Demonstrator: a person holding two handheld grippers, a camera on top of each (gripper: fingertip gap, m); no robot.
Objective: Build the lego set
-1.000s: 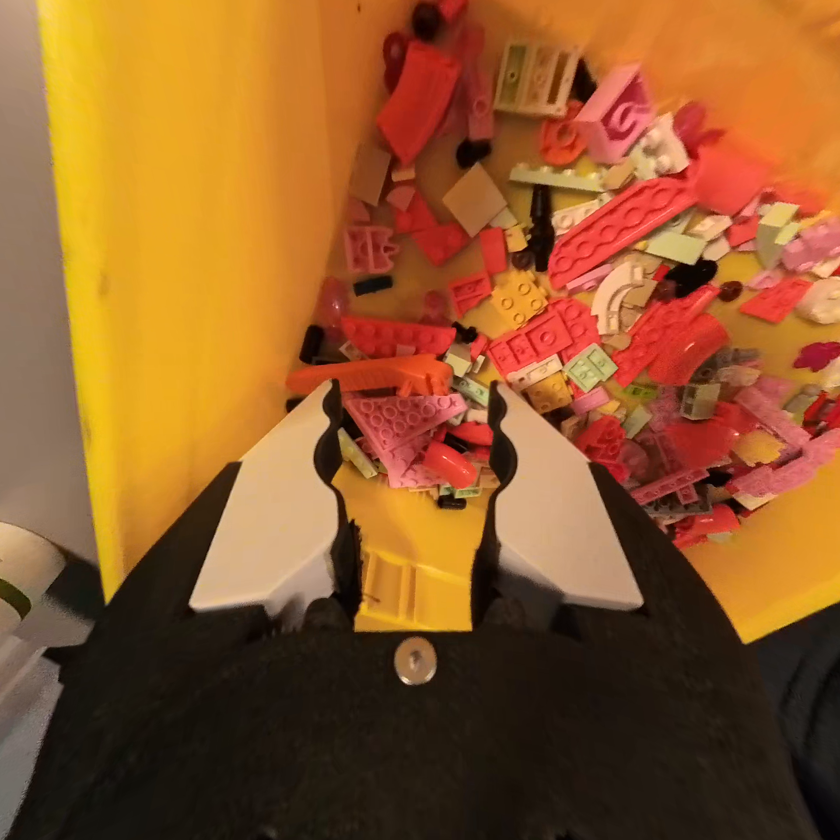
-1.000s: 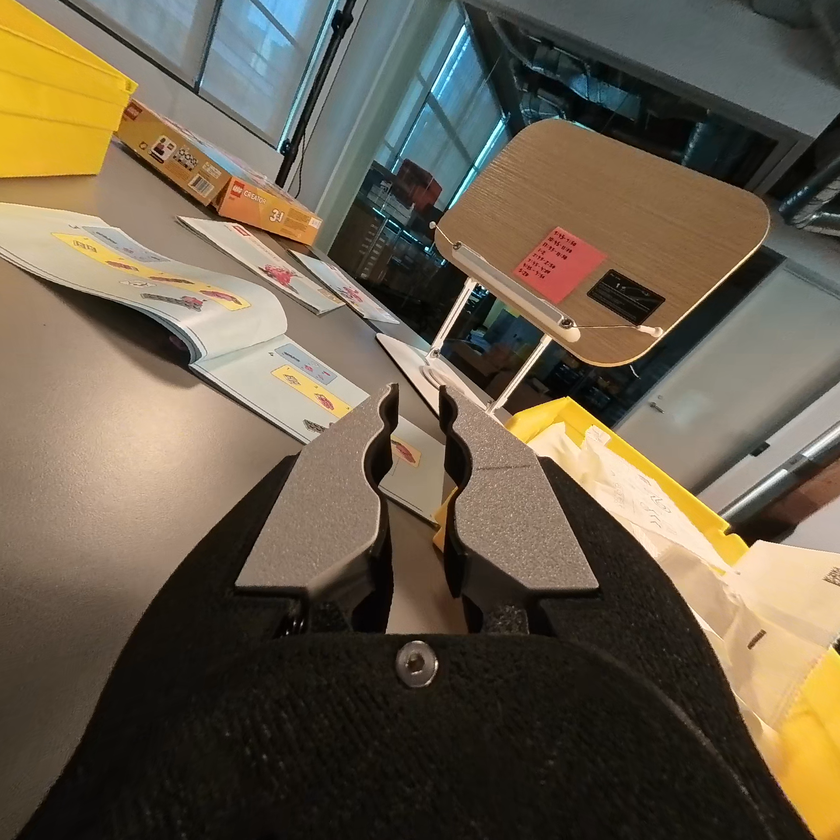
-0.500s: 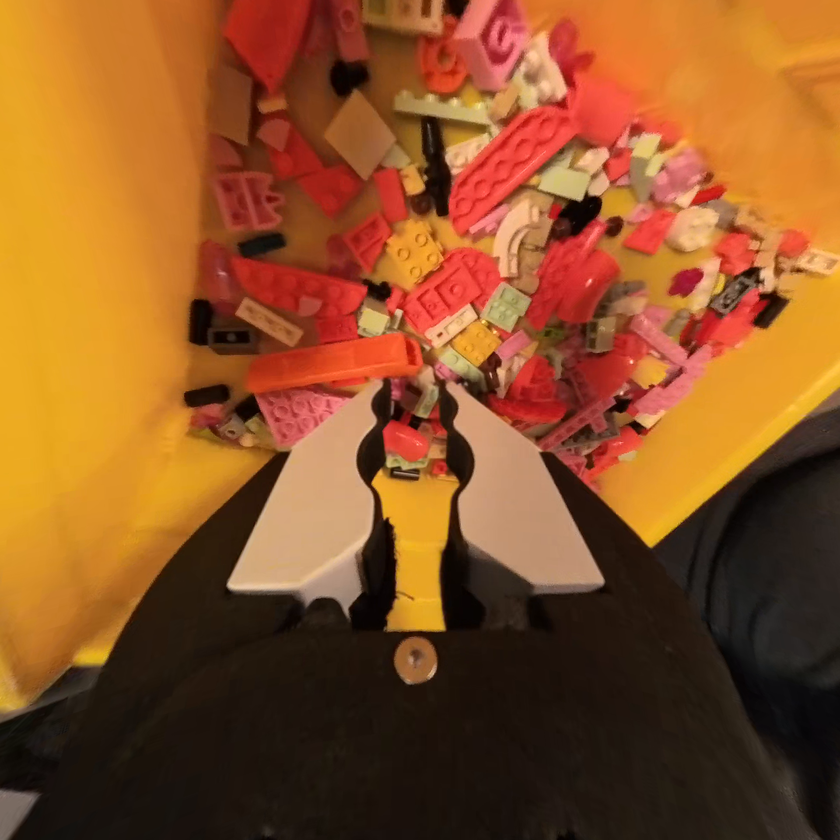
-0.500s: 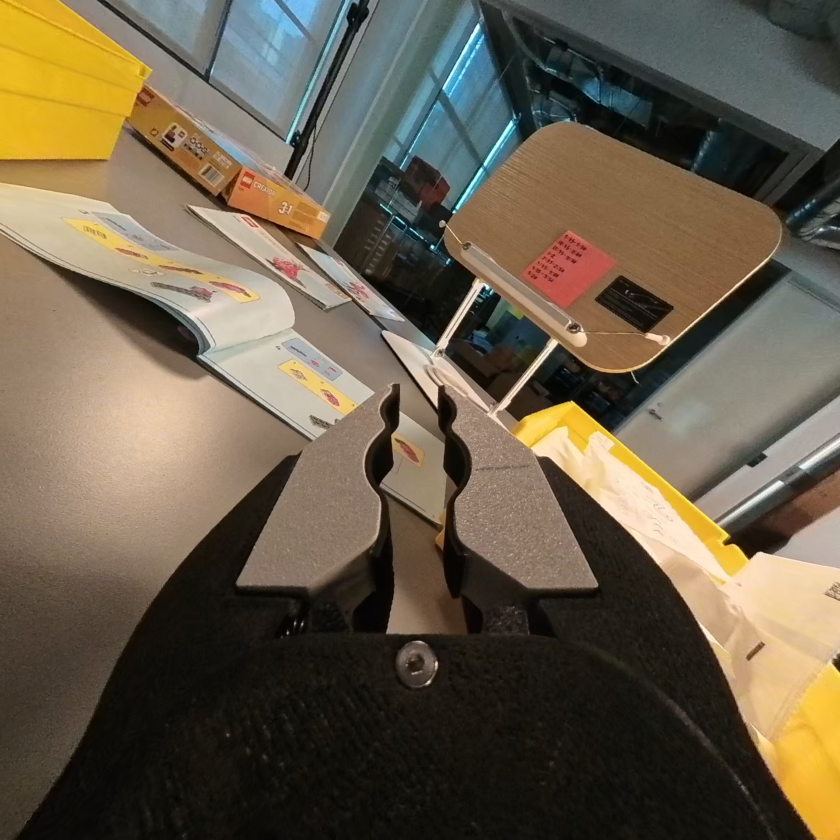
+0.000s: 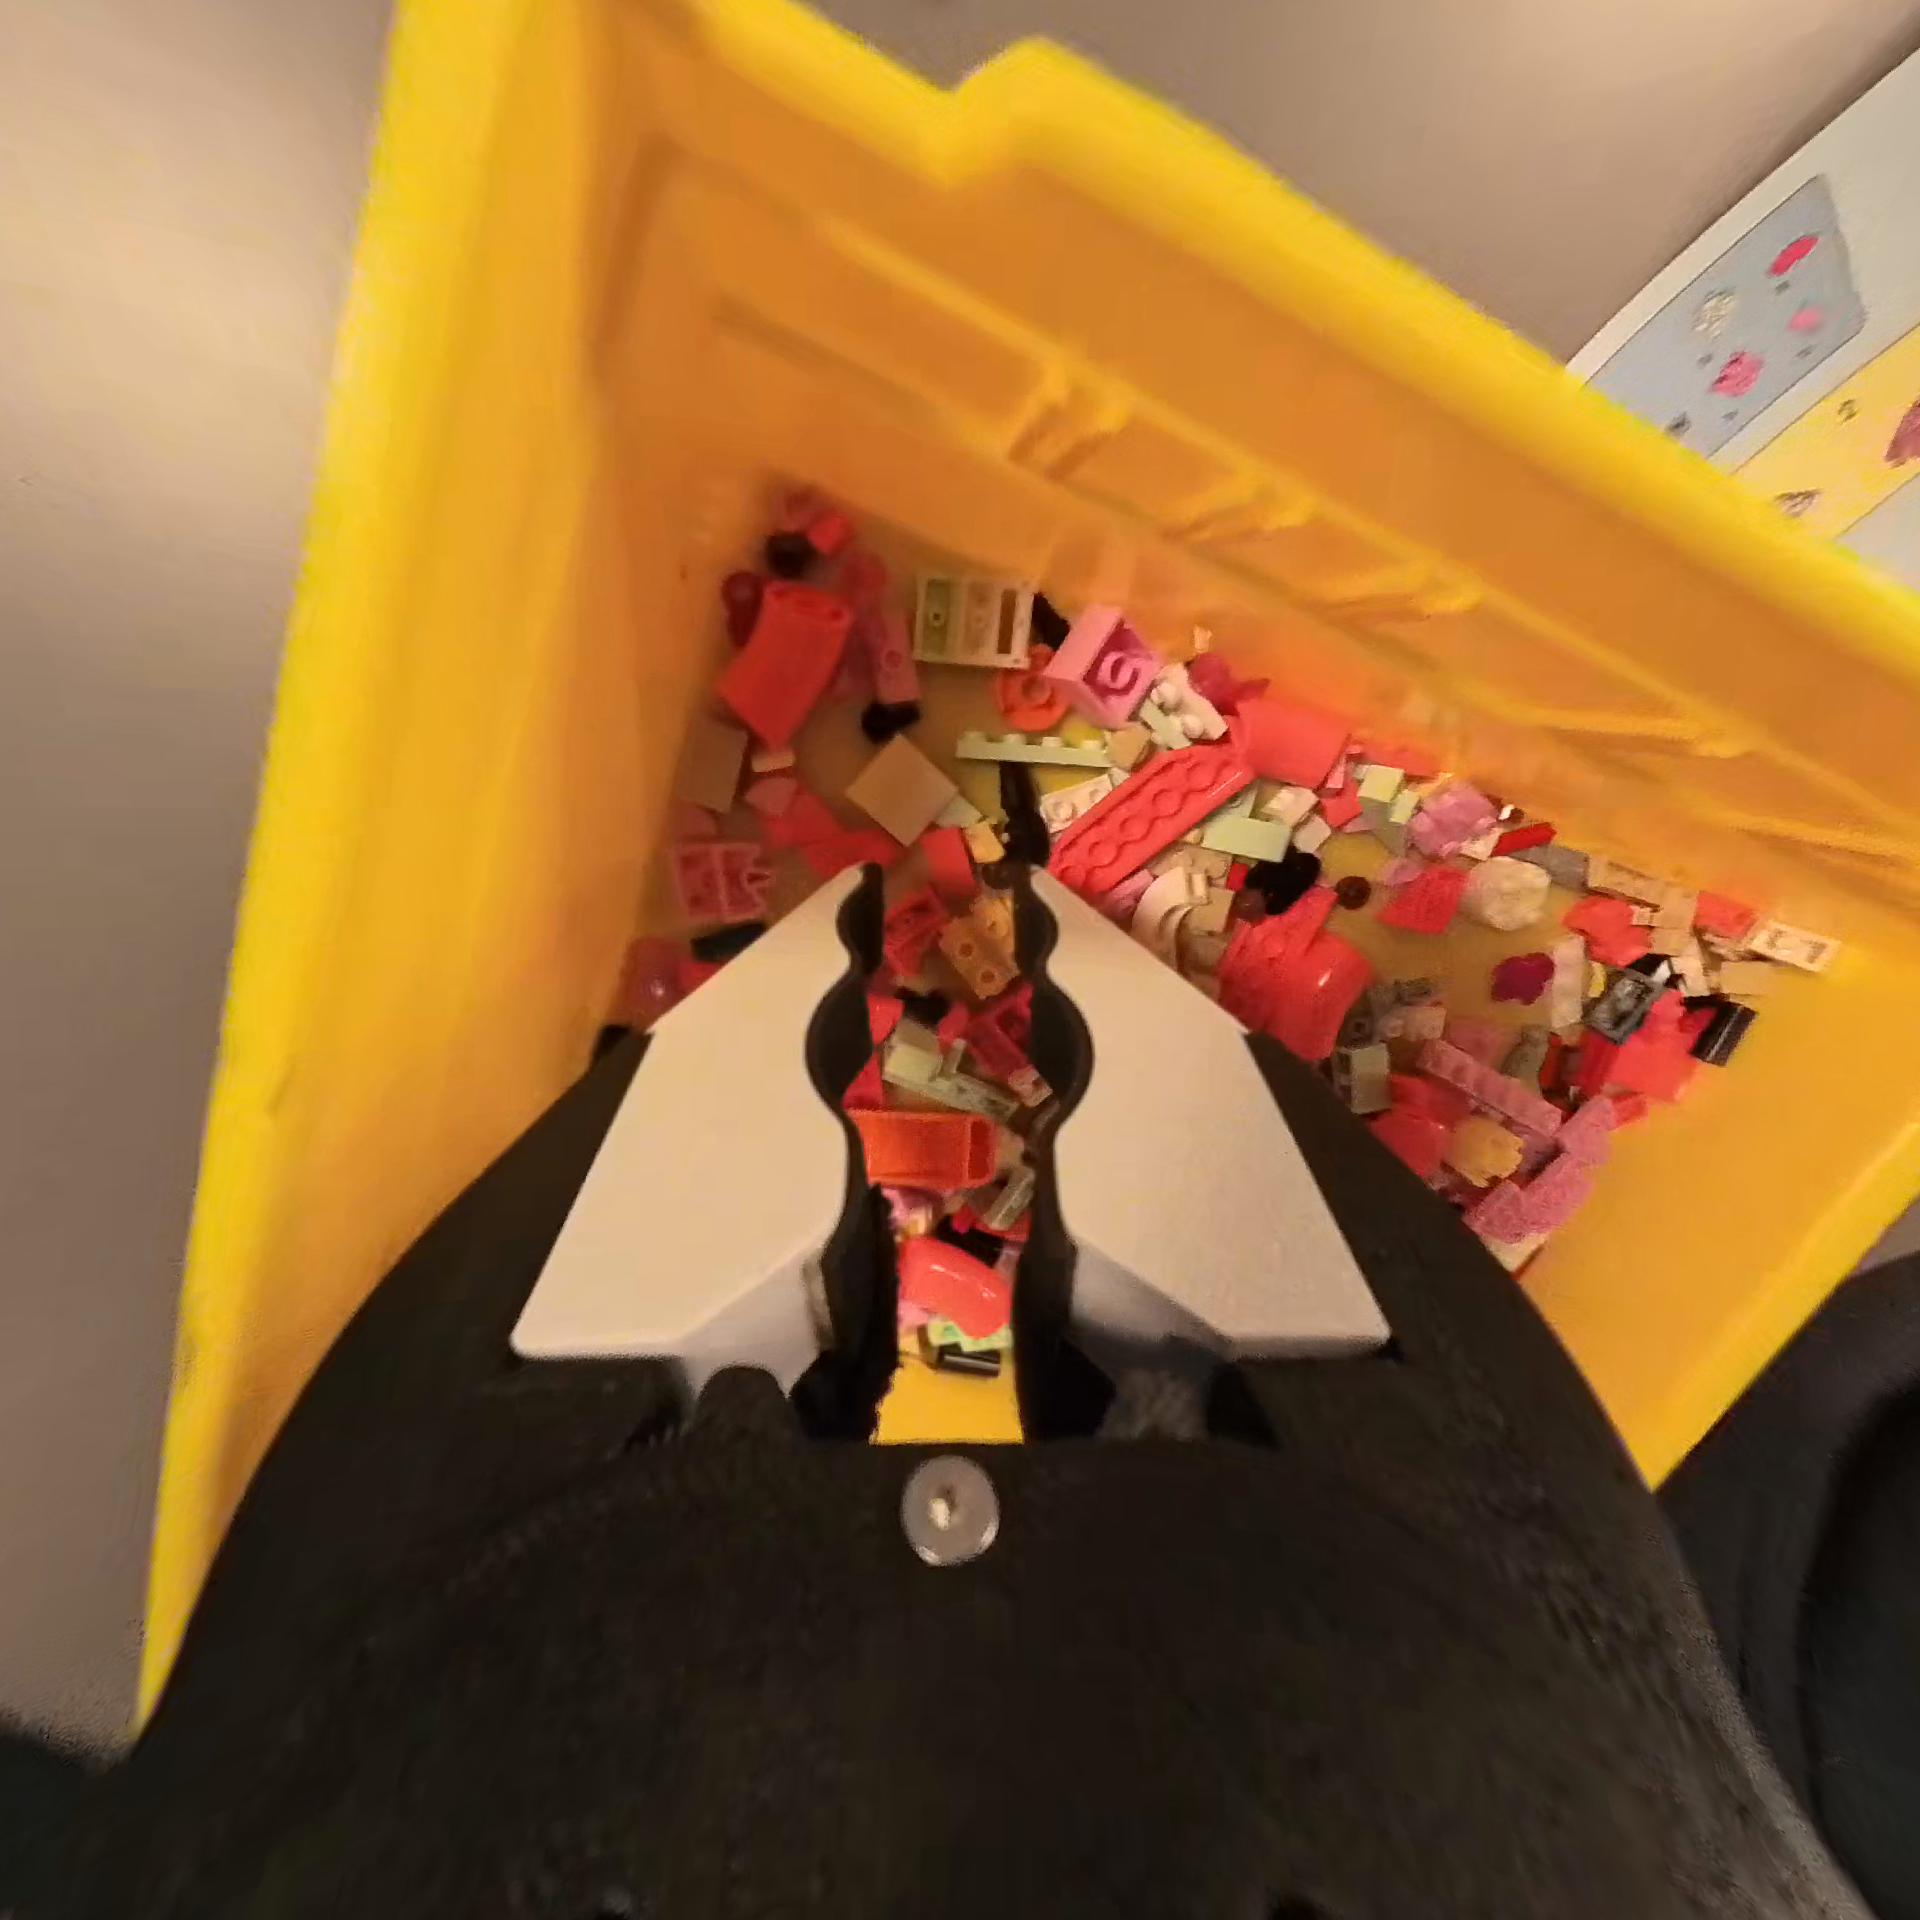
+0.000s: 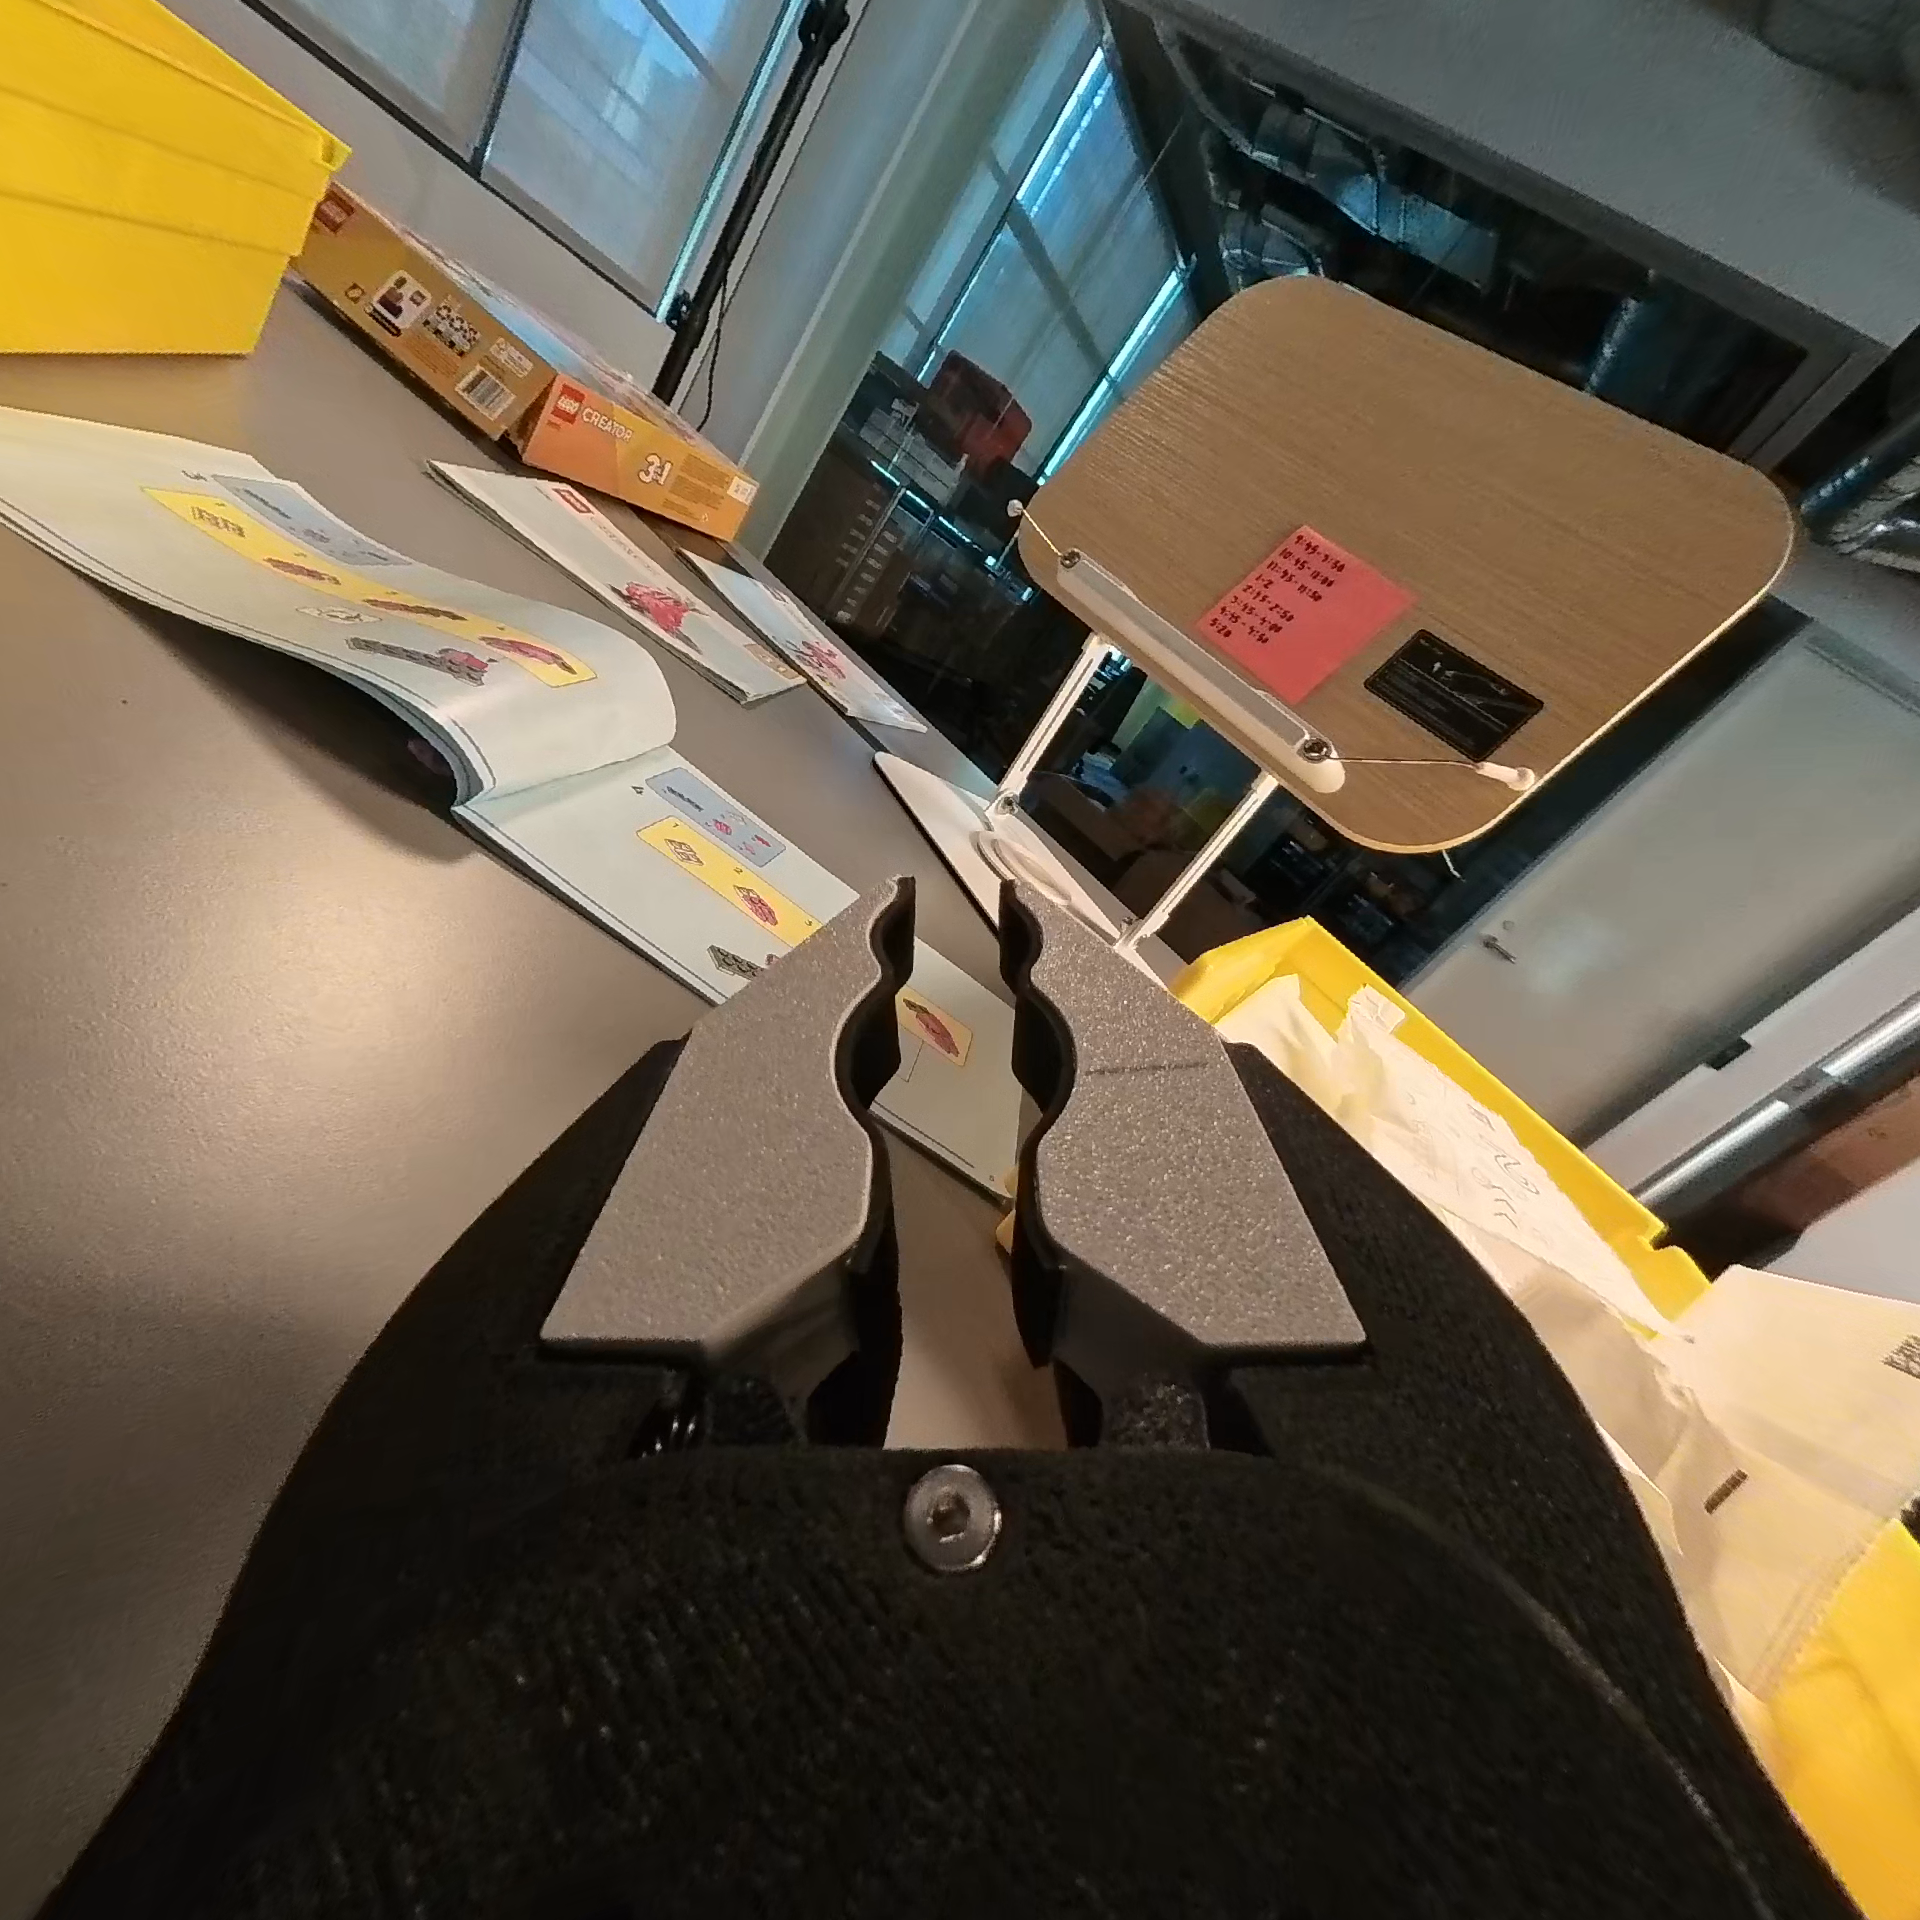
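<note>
Here the white-fingered left gripper (image 5: 954, 904) hangs slightly parted and bare over loose red and pink plastic bricks (image 5: 1143, 821) in a yellow plastic bin (image 5: 447, 727), while the grey-fingered right gripper (image 6: 956, 914), narrowly parted and bare, hovers above the grey desk (image 6: 208, 987) near an open instruction booklet (image 6: 540, 727).

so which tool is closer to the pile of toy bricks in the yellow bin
Left. The left tool points down into the yellow bin, right above the toy bricks. The right tool hangs over the grey table by an open booklet; no bricks show there.
</note>
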